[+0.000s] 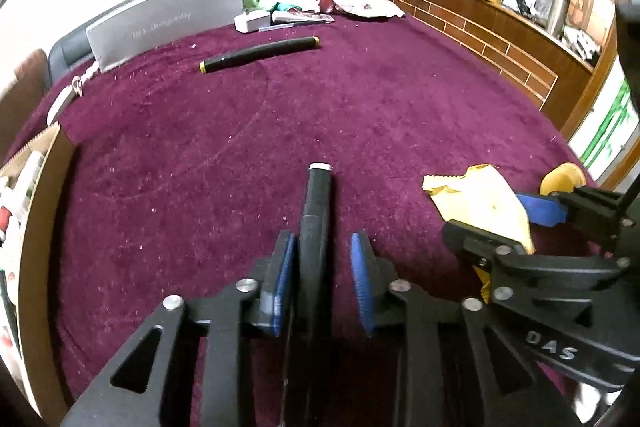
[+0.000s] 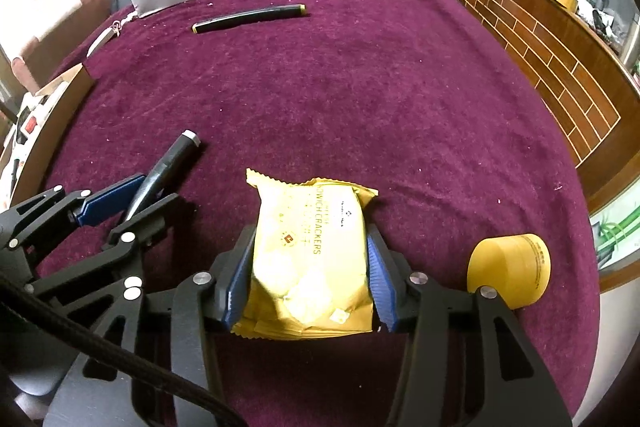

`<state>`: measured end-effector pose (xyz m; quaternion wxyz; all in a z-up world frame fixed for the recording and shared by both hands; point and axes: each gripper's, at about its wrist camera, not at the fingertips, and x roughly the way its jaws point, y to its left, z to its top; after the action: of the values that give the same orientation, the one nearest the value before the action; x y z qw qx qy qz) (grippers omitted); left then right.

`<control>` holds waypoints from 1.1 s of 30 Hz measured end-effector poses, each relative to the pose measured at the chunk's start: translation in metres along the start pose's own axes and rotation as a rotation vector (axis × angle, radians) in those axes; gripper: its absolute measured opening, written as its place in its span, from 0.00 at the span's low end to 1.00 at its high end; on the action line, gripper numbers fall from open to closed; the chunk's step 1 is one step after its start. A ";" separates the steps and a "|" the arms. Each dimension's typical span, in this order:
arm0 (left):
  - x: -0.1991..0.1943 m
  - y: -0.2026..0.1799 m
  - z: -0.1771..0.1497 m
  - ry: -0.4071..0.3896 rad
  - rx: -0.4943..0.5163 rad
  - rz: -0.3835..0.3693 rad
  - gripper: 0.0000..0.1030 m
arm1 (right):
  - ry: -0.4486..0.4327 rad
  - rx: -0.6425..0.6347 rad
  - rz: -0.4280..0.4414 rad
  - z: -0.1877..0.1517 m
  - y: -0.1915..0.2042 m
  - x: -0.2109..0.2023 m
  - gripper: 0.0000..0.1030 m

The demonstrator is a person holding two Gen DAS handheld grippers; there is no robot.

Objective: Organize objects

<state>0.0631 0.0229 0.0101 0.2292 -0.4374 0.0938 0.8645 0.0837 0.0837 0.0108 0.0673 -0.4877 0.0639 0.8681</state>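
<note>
A black marker with a white end [image 1: 317, 211] lies on the purple tablecloth between the blue pads of my left gripper [image 1: 323, 275]; a gap shows on the right pad's side, so the jaws stand open around it. It also shows in the right wrist view [image 2: 168, 167], with my left gripper [image 2: 132, 201] around it. My right gripper [image 2: 310, 267] has its pads against both sides of a yellow cracker packet [image 2: 310, 259], which lies on the cloth. The packet [image 1: 480, 203] and right gripper [image 1: 516, 227] show at the right of the left wrist view.
A second black pen with gold ends [image 1: 260, 54] lies farther back. A yellow roll [image 2: 510, 269] lies right of the packet. A cardboard box [image 1: 44, 211] of items stands at the left edge. A grey box [image 1: 160, 23], a white adapter [image 1: 251, 21] and clutter sit at the back. A wooden counter [image 1: 500, 39] runs along the right.
</note>
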 end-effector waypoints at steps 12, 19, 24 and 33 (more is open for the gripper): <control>-0.047 0.023 -0.017 -0.051 -0.113 -0.131 0.11 | -0.041 0.021 0.035 -0.002 -0.003 -0.014 0.44; -0.076 0.032 -0.026 -0.097 -0.140 -0.140 0.11 | -0.070 0.007 0.058 -0.005 0.009 -0.030 0.44; -0.092 0.039 -0.030 -0.133 -0.155 -0.138 0.11 | -0.092 -0.009 0.085 -0.008 0.019 -0.043 0.44; -0.127 0.051 -0.042 -0.220 -0.174 -0.122 0.11 | -0.127 -0.042 0.118 -0.011 0.040 -0.067 0.45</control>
<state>0.1340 -0.0775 0.0845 0.2512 -0.3634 -0.0339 0.8965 0.1203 0.0390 0.0643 0.0097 -0.4282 0.0701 0.9009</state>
